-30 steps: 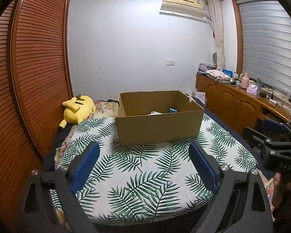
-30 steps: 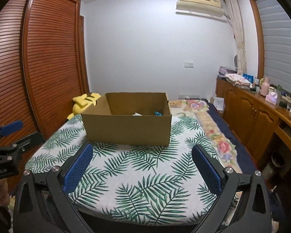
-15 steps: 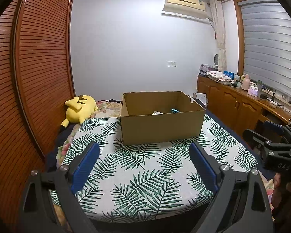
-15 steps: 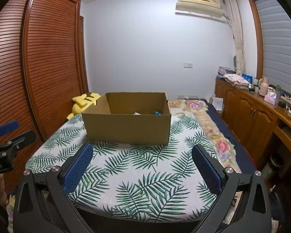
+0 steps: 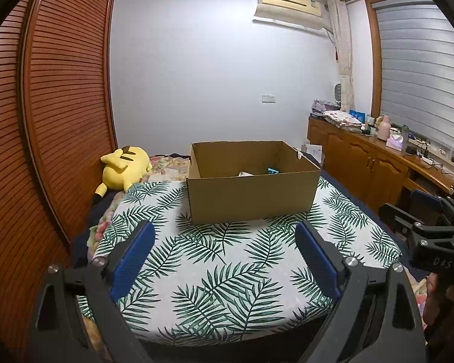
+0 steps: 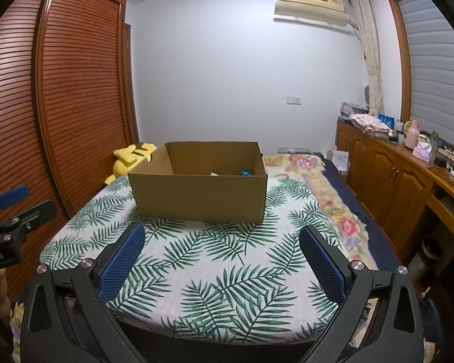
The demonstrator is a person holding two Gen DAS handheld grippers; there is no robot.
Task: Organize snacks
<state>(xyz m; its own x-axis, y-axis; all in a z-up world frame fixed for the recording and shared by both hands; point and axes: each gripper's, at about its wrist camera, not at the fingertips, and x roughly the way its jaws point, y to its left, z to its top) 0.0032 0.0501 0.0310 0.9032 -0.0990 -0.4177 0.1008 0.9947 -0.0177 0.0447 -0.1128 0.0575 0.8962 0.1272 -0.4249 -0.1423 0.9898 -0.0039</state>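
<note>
Both grippers, left [image 5: 224, 251] & right [image 6: 222, 252], pulled back a bit from box [image 6: 199, 193] on bed [image 6: 227, 272], fingers wide w/ nothing held, snacks [image 5: 258, 172] barely visible inside box, so prob. task near done.

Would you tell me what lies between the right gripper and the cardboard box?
Only bare leaf-print bedcover lies between the right gripper and cardboard box, in the right wrist view.

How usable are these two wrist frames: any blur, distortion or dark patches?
Left wrist view: sharp, strong fisheye bending the wardrobe, black vignette corners, dim bluish light. Right wrist view: equally sharp, same warping; the cardboard box interior is shadowed, contents barely readable.
</note>
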